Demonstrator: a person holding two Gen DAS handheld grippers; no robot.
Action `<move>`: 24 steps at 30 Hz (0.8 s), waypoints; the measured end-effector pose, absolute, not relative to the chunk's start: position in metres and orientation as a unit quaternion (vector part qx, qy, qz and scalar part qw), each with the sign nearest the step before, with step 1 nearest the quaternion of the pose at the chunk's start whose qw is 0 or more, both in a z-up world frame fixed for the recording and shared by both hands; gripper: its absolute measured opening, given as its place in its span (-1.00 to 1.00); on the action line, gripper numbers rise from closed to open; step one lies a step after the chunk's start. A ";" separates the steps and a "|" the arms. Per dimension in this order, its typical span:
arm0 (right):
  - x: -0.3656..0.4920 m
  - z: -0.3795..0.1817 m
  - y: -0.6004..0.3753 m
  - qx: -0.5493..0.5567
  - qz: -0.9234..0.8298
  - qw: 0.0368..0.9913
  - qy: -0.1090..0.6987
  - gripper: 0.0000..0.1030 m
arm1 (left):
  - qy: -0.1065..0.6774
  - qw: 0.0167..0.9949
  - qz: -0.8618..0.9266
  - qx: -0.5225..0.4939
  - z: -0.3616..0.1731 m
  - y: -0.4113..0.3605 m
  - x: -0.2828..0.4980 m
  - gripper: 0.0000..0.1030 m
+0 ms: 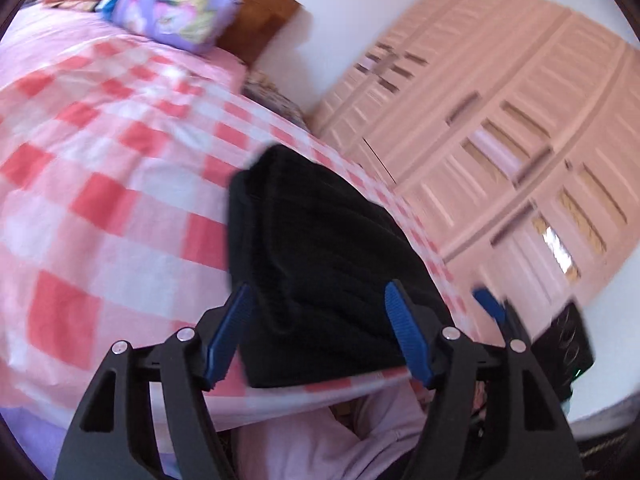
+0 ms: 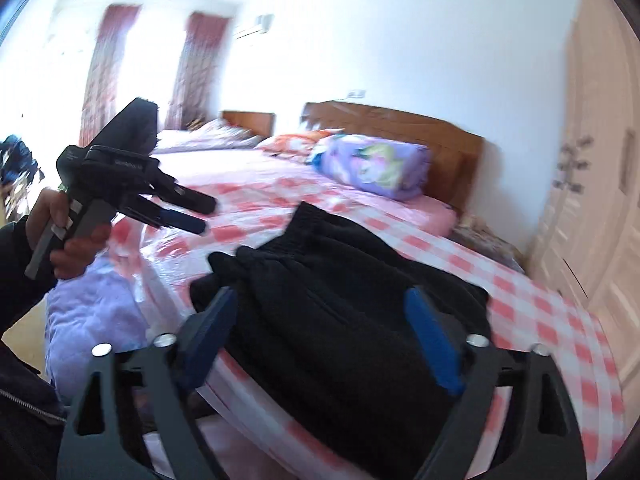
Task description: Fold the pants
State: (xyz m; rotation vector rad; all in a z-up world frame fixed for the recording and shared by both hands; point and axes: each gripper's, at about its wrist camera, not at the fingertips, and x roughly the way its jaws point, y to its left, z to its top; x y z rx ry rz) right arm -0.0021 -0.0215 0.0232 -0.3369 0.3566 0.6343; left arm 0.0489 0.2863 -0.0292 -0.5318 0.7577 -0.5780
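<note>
The black pants [image 1: 320,248] lie folded in a thick bundle on the pink checked bedspread [image 1: 100,184], close to the bed's near edge. My left gripper [image 1: 318,292] is open, its blue pads standing either side of the bundle in view and not pressing on it. In the right wrist view the pants [image 2: 340,312] fill the gap of my open right gripper [image 2: 320,296], which holds nothing. A hand [image 2: 72,248] holds my left gripper [image 2: 206,216] in the air left of the pants, apart from them.
A purple patterned pillow [image 1: 172,12] lies at the wooden headboard [image 2: 400,124]. Pink wardrobe doors [image 1: 500,140] stand right of the bed. A second bed [image 2: 208,136] and curtains [image 2: 108,68] are at the back. A lilac cover [image 2: 88,312] hangs at the bed's near left.
</note>
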 end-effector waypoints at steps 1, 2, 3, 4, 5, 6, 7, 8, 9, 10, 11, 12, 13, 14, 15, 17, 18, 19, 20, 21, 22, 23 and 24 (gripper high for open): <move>0.007 0.021 -0.007 -0.182 0.320 0.911 0.186 0.15 | 0.376 0.852 -0.275 -0.239 -0.037 0.272 0.055 0.37; 0.025 0.012 0.021 -0.217 0.332 0.893 0.211 0.07 | 0.392 0.851 -0.261 -0.232 -0.045 0.266 0.056 0.37; 0.036 0.005 0.030 -0.223 0.336 0.886 0.229 -0.10 | 0.408 0.853 -0.236 -0.223 -0.055 0.260 0.058 0.36; 0.044 0.000 0.034 -0.220 0.340 0.881 0.246 -0.21 | 0.425 0.855 -0.207 -0.211 -0.067 0.258 0.060 0.41; 0.055 -0.006 0.039 -0.211 0.343 0.875 0.268 -0.25 | 0.436 0.847 -0.208 -0.221 -0.077 0.260 0.060 0.46; 0.059 -0.009 0.040 -0.209 0.342 0.873 0.277 -0.25 | 0.438 0.832 -0.221 -0.260 -0.088 0.267 0.057 0.45; 0.062 -0.012 0.043 -0.211 0.341 0.872 0.282 -0.25 | 0.427 0.826 -0.228 -0.288 -0.091 0.275 0.051 0.45; 0.061 -0.011 0.045 -0.213 0.344 0.870 0.280 -0.25 | 0.427 0.825 -0.230 -0.290 -0.092 0.278 0.047 0.42; 0.062 -0.010 0.046 -0.212 0.350 0.869 0.279 -0.25 | 0.428 0.830 -0.220 -0.281 -0.090 0.281 0.042 0.38; 0.062 -0.007 0.048 -0.207 0.360 0.865 0.280 -0.25 | 0.423 0.840 -0.206 -0.270 -0.086 0.283 0.036 0.35; 0.061 -0.005 0.052 -0.207 0.369 0.862 0.279 -0.25 | 0.410 0.855 -0.189 -0.255 -0.080 0.289 0.028 0.35; 0.061 -0.005 0.056 -0.215 0.367 0.861 0.278 -0.25 | 0.401 0.862 -0.180 -0.253 -0.076 0.296 0.021 0.35; 0.062 -0.005 0.060 -0.224 0.360 0.862 0.278 -0.25 | 0.393 0.866 -0.175 -0.257 -0.073 0.303 0.016 0.35; 0.067 -0.008 0.064 -0.231 0.352 0.861 0.286 -0.25 | 0.379 0.871 -0.166 -0.264 -0.068 0.314 0.010 0.35; 0.071 -0.009 0.065 -0.225 0.355 0.859 0.292 -0.25 | 0.367 0.875 -0.160 -0.271 -0.064 0.323 0.005 0.36; 0.076 -0.009 0.067 -0.224 0.356 0.858 0.296 -0.25 | 0.346 0.882 -0.151 -0.284 -0.055 0.339 -0.006 0.38; 0.076 -0.009 0.069 -0.231 0.356 0.855 0.297 -0.24 | 0.340 0.884 -0.145 -0.287 -0.052 0.343 -0.010 0.39; 0.074 -0.009 0.070 -0.238 0.354 0.854 0.297 -0.24 | 0.334 0.885 -0.140 -0.292 -0.049 0.348 -0.016 0.40; 0.072 -0.008 0.069 -0.242 0.355 0.853 0.297 -0.24 | 0.331 0.885 -0.135 -0.298 -0.049 0.354 -0.017 0.43; 0.072 -0.008 0.068 -0.240 0.355 0.852 0.300 -0.24 | 0.329 0.885 -0.132 -0.301 -0.048 0.359 -0.017 0.43; 0.073 -0.010 0.066 -0.237 0.352 0.852 0.306 -0.24 | 0.328 0.885 -0.129 -0.305 -0.049 0.362 -0.019 0.44; 0.075 -0.011 0.063 -0.229 0.350 0.853 0.313 -0.24 | 0.328 0.884 -0.127 -0.308 -0.050 0.363 -0.017 0.44; 0.075 -0.012 0.062 -0.225 0.350 0.852 0.316 -0.23 | 0.328 0.882 -0.129 -0.313 -0.051 0.364 -0.016 0.44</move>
